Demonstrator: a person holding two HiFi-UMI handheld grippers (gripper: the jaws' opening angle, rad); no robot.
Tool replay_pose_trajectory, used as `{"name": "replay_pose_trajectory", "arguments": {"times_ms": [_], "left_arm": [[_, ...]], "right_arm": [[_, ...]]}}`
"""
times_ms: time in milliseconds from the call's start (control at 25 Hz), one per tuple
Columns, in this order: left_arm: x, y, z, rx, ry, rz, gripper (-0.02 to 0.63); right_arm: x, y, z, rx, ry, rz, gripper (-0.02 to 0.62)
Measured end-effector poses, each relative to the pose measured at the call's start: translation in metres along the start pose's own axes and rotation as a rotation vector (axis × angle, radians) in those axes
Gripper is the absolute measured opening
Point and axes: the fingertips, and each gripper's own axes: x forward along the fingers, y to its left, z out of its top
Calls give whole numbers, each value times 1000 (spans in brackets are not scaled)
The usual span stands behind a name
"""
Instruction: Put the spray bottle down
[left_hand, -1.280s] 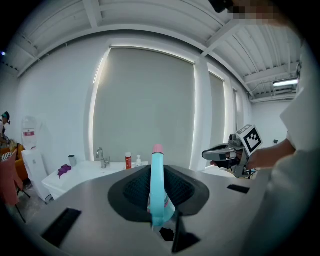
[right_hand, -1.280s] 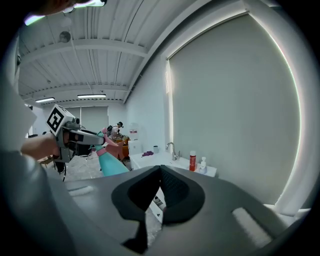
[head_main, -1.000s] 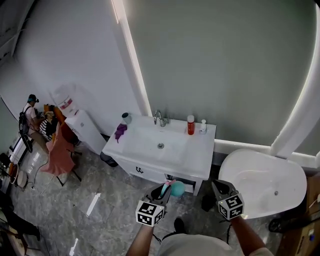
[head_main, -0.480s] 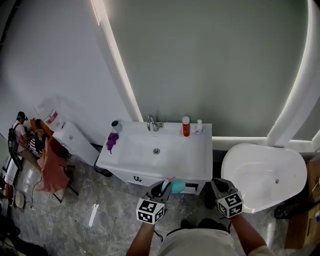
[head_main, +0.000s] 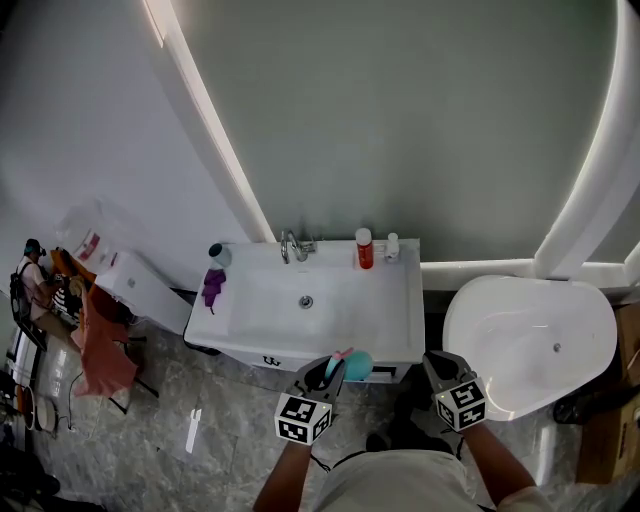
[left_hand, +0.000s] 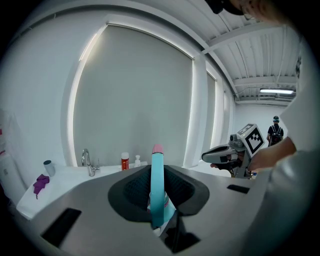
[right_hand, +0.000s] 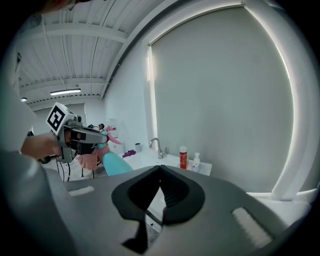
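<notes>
A teal spray bottle (head_main: 353, 366) with a pink trigger is held in front of the white sink vanity (head_main: 390, 320). My left gripper (head_main: 326, 373) is shut on it. In the left gripper view the bottle (left_hand: 158, 192) stands upright between the jaws, pink tip up. My right gripper (head_main: 436, 366) hovers to the right of the bottle, near the vanity's front right corner. Its jaws meet at the tips with nothing in them (right_hand: 160, 168). From the right gripper view, the left gripper (right_hand: 75, 134) and the teal bottle (right_hand: 113, 163) show at the left.
On the vanity stand a faucet (head_main: 292, 245), a red bottle (head_main: 364, 249), a small white pump bottle (head_main: 392, 247), a cup (head_main: 217, 254) and a purple cloth (head_main: 211, 287). A white bathtub (head_main: 530, 345) lies to the right. A person (head_main: 25, 272) and a pink-draped chair (head_main: 100, 340) are far left.
Both grippers have moved closer to the vanity's front edge, and the vanity now sits more centred in the view. The left gripper keeps its hold on the bottle.
</notes>
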Motion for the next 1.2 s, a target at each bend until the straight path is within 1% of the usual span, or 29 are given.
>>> {"name": "replay_pose_trajectory", "arguments": {"times_ms": [200,360,560,720,920,1200], "left_arm": [[35,13,8,3,19,-7,69],[73,25,16,35,29,-12,69],[125,34,17,66,68,-11,69],[173,37,13,80,108,-22,69],[233,45,5,106,156,-16,69],[308,50,-11,130,216,-7,69]], "right_arm": [[26,-23,1,13,17,-1,11],[49,-48,6,16,22,2,11],[70,-79,9,20,36,7,11],[85,-107,3,41,52,13,11],[102,-141,-5,58,67,21,11],[121,-178,-15,94,89,25,11]]}}
